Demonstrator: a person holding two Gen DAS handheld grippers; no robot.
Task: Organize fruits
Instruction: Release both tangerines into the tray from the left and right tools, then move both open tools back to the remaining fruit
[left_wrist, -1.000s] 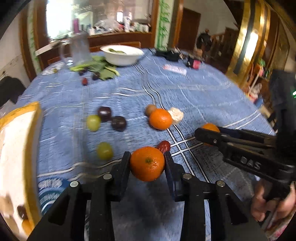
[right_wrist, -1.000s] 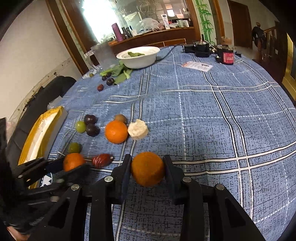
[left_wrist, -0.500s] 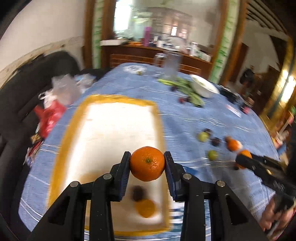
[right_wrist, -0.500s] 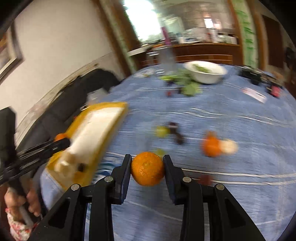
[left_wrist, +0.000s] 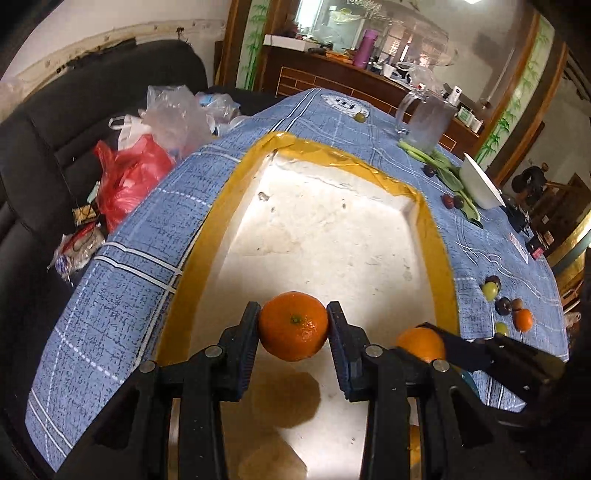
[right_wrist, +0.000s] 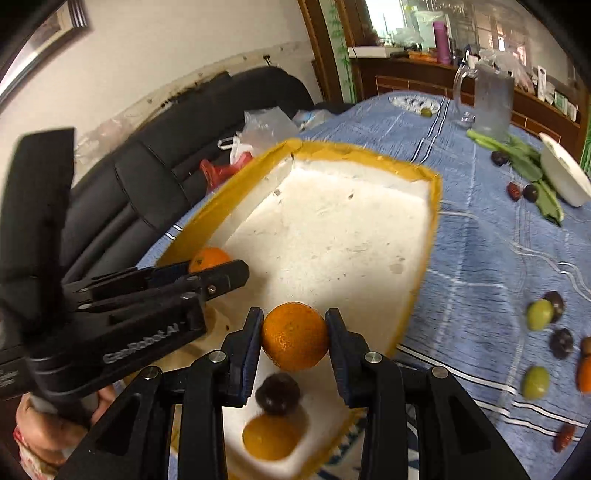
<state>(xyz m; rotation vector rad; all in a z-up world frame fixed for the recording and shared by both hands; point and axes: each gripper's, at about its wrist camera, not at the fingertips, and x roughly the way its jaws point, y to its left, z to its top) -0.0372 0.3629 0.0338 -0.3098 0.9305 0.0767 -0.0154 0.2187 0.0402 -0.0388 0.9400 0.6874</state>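
Note:
My left gripper is shut on an orange tangerine and holds it above the near end of a white foam tray with a yellow rim. My right gripper is shut on a second orange over the tray's near right part. In the right wrist view a dark plum and an orange fruit lie in the tray below it. The left gripper shows there at the left; the right gripper's orange shows in the left wrist view.
Loose green and dark fruits and an orange lie on the blue checked tablecloth right of the tray. A white bowl, greens and a glass jug stand further back. A black sofa with plastic bags is left of the table.
Both grippers have swung left from the loose fruits to over the foam tray, each keeping its orange. The tray now fills both views.

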